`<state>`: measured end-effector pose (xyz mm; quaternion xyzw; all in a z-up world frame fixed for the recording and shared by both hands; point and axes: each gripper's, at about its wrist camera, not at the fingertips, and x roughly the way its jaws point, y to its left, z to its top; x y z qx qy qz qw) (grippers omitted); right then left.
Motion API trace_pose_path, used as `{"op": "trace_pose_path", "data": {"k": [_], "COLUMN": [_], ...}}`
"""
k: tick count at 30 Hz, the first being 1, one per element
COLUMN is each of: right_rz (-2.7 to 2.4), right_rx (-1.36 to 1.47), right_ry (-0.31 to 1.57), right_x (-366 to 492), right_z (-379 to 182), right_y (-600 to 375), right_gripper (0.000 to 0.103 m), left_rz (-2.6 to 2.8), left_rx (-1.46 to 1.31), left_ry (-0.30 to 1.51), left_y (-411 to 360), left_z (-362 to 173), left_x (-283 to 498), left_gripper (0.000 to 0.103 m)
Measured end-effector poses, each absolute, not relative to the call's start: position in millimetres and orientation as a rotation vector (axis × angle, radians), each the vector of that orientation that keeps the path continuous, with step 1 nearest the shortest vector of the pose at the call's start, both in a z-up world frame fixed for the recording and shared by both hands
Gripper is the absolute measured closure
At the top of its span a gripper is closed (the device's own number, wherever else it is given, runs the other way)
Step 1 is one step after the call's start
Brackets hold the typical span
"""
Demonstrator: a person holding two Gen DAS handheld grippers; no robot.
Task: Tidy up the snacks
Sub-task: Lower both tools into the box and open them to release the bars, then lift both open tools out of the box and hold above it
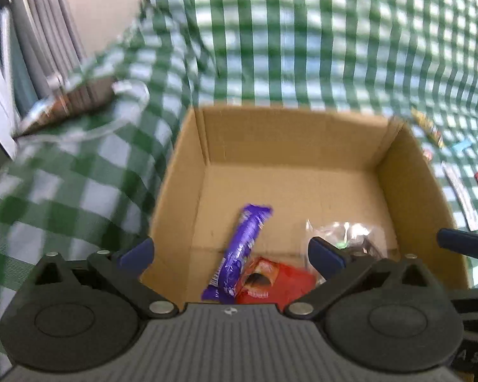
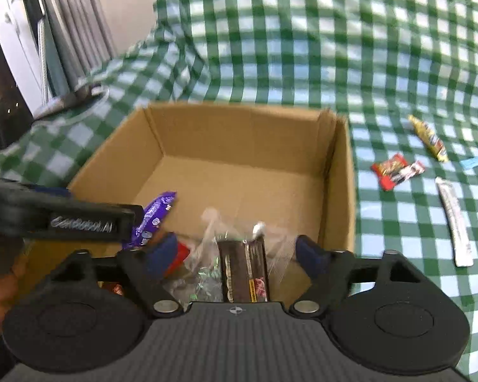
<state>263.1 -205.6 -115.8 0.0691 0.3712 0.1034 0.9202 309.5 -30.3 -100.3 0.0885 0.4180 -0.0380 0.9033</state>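
Open cardboard box (image 2: 337,172) seen over the spread right gripper (image 2: 235,254)

A clear packet with a dark bar (image 2: 242,270) is seen lying loose between the parted blue pads (image 2: 309,256), untouched. A purple wrapper (image 2: 156,213) is seen at ten o'clock of it, partly hidden by the left gripper (image 2: 63,216). On the green checked cloth (image 2: 302,47), at three o'clock of the box, a yellow packet (image 2: 428,138), a red packet (image 2: 395,170) and a white stick (image 2: 454,222) are scattered

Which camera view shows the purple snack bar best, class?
The left wrist view: the purple snack bar lies nearly whole on the floor of the cardboard box. In the right wrist view the left tool's body hides much of its lower part.
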Motion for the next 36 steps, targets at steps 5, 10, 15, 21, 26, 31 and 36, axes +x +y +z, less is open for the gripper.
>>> {"op": "trace_pose_path", "data": {"k": [5, 10, 15, 21, 26, 31, 36], "right_rz": [0.219, 0.221, 0.225, 0.209, 0.201, 0.181, 0.17], "right_rx": [0.135, 0.143, 0.117, 0.041, 0.038, 0.038, 0.015], "right_ry": [0.787, 0.807, 0.774, 0.672, 0.59, 0.534, 0.496], "right_x": [241.4, 191.6, 137.2, 88.8, 51.3, 18.2, -4.1], "right_z": [-102.8, -88.6, -70.7, -47.6, -31.0, -23.0, -16.3], "right_y": [-209.0, -210.7, -212.6, -210.9, -214.6, -219.6, -220.0], "right_gripper": [0.017, 0.01, 0.007, 0.006, 0.004, 0.003, 0.002], "left_rz": [-0.071, -0.063, 0.006, 0.015, 0.013, -0.002, 0.0], "left_rx": [0.163, 0.109, 0.104, 0.099, 0.099, 0.098, 0.094], "left_ry": [0.919, 0.958, 0.949, 0.9, 0.806, 0.766, 0.733], "left_y": [-25.2, -14.4, -11.7, -11.8, -12.4, -15.5, -13.0], "left_z": [-88.5, -76.0, -62.7, -43.3, -19.9, -9.4, -0.1], "left_x": [280.1, 228.7, 169.4, 127.5, 92.7, 64.4, 46.0], "left_gripper": [0.0, 0.0, 0.0, 0.0, 0.0, 0.0, 0.0]}}
